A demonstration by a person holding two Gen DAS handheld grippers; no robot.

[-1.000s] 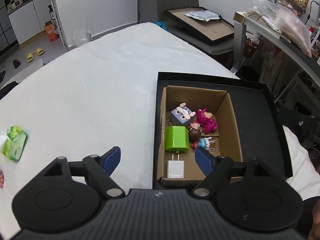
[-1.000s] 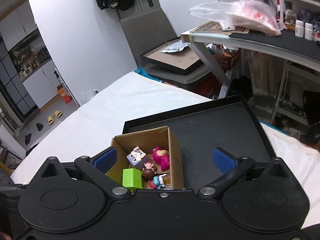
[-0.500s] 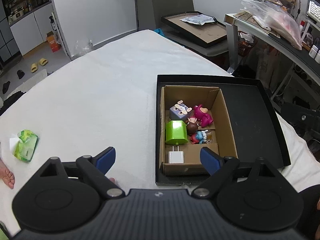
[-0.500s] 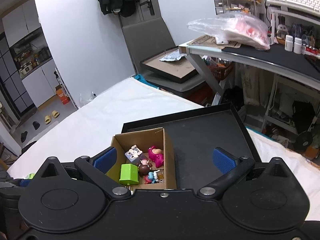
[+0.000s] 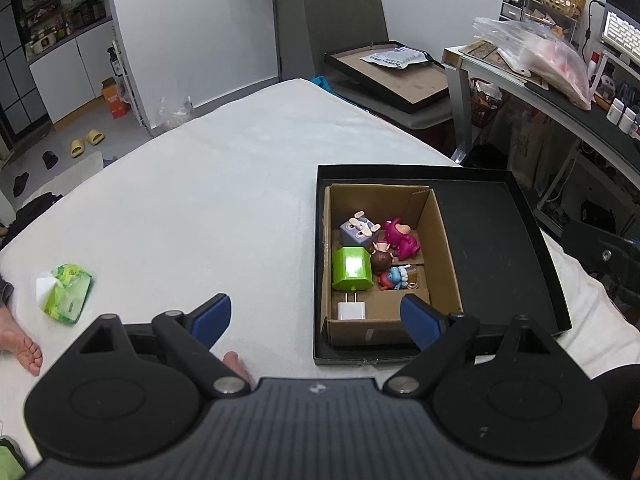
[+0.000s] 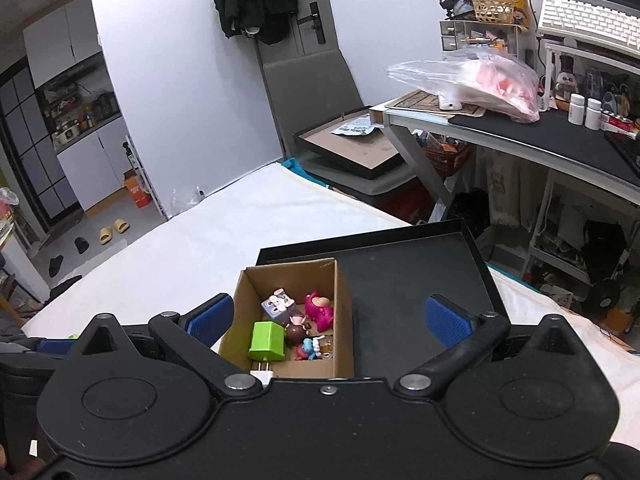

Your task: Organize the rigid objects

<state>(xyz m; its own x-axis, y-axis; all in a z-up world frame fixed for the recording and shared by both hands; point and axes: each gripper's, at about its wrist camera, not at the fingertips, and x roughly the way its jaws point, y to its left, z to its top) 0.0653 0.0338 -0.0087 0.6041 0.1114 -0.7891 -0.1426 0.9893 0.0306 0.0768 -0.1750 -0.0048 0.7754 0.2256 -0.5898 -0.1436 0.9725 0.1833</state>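
left gripper: jaws stood wide apart, nothing between the pads; held high and back from the box, which lay ahead and to its right.
right gripper: jaws likewise spread, empty; raised above the near end of the box, which showed between its fingers.
cardboard box: sat in the left half of the black tray, ahead of both grippers.
contents, far end: grey-blue cube figure beside a magenta figure.
contents, middle: green charger, touching a brown round-headed figure; a small red-and-blue figure just nearer.
contents, near end: white plug adapter, closest to the left gripper, prongs towards the green charger.
stray item: green tissue pack on the white surface, well to the left of the left gripper and apart from the tray.
other: bare toes visible at the left edge and below the left gripper.
change: over the last second both grippers drew up and back from the box; it shrank in each view and more of the room came into sight. the contents kept their places.
reading: the withdrawal with empty jaws suggested the placing was done; no rigid object showed outside the box.
remaining: probably nothing, unless the tissue pack counted, which seemed unlikely as it looked soft.
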